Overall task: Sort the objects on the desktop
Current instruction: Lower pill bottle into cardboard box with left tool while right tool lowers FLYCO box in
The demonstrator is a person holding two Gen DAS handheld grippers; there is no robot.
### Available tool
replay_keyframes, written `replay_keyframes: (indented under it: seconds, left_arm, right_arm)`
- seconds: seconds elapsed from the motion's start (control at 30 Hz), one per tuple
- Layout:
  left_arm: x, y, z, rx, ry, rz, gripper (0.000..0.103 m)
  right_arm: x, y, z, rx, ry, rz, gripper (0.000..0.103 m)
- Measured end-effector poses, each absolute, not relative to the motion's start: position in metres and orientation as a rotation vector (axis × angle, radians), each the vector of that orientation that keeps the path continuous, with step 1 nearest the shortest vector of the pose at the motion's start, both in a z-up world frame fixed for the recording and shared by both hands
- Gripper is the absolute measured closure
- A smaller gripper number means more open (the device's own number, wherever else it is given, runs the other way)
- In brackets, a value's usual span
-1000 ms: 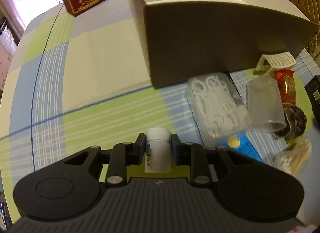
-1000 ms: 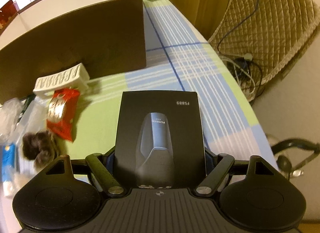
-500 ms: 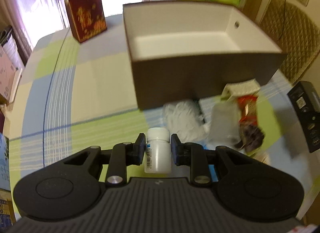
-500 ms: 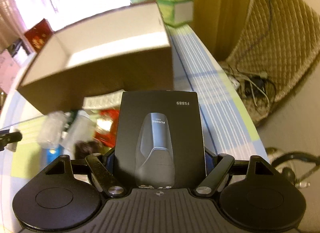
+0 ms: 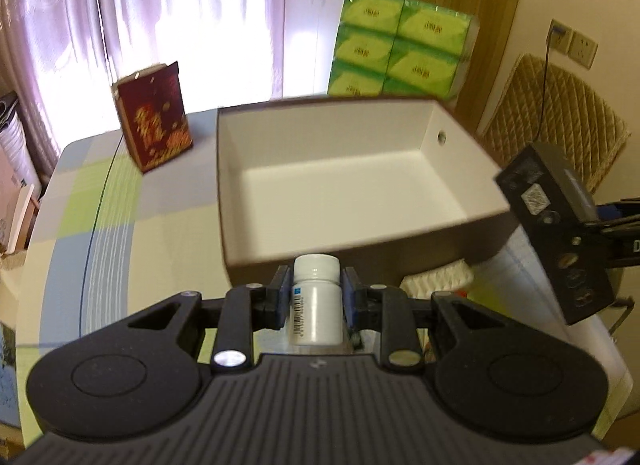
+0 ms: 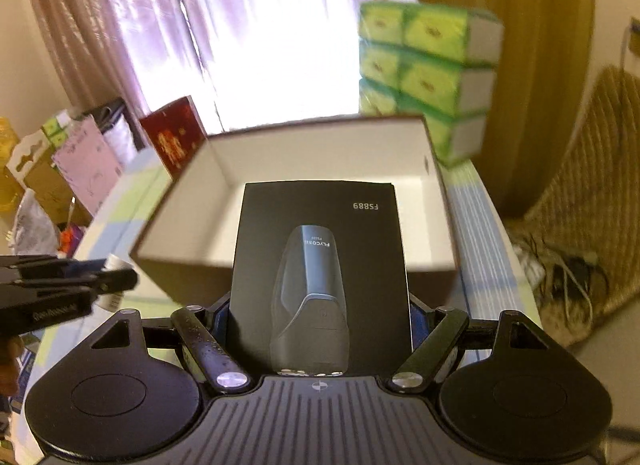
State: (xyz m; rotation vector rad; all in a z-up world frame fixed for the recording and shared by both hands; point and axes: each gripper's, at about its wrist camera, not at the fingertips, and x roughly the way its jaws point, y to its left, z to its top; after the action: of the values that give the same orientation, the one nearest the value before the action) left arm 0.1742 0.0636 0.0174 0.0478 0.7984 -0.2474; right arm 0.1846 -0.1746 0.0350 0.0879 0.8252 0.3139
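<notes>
Our left tongs (image 5: 316, 297) are clamped on a white pill bottle (image 5: 317, 305) with a barcode label, held up near the open brown box (image 5: 440, 133). Our right tongs (image 6: 320, 325) grip a black carton (image 6: 320, 265) printed "FS889" and "FLYCO", raised before the box above the counter (image 5: 100, 225).

Left gripper (image 5: 316, 299) clamped on a white bottle (image 5: 317, 303), upright between the fingers (image 5: 280, 297). Directly ahead, open box (image 5: 460, 153) with white inside. Ahead-left, red carton (image 5: 154, 121). Far ahead, green tissue packs (image 5: 400, 53). To the right, black box (image 5: 560, 233) held by right gripper (image 5: 612, 233).
</notes>
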Motion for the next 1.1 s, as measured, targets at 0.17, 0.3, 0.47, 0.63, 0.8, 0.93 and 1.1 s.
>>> replay_keyframes:
  seconds: [0.17, 0.3, 0.47, 0.63, 0.8, 0.93, 1.1]
  left_arm:
    - [0.205, 0.054, 0.029, 0.04, 0.777, -0.253, 0.081]
    - [0.233, 0.048, 0.033, 0.034, 0.776, -0.256, 0.081]
    - [0.269, 0.039, 0.023, 0.015, 0.808, -0.251, 0.081]
    - [0.301, 0.033, 0.001, -0.014, 0.871, -0.236, 0.081]
    - [0.33, 0.031, -0.024, -0.049, 0.949, -0.216, 0.081]
    - [0.347, 0.027, -0.045, -0.032, 1.013, -0.197, 0.081]
    - [0.359, 0.021, -0.063, -0.006, 1.075, -0.188, 0.081]
  right_arm:
    - [0.223, -0.165, 0.037, 0.076, 0.813, 0.319, 0.027]
    - [0.253, -0.163, 0.03, 0.075, 0.829, 0.307, 0.027]
    - [0.292, -0.159, 0.008, 0.061, 0.882, 0.282, 0.027]
    - [0.324, -0.156, -0.021, 0.068, 0.957, 0.255, 0.027]
    - [0.348, -0.151, -0.044, 0.068, 1.019, 0.237, 0.027]
    - [0.36, -0.149, -0.061, 0.069, 1.069, 0.222, 0.027]
    - [0.369, -0.15, -0.077, 0.078, 1.12, 0.212, 0.027]
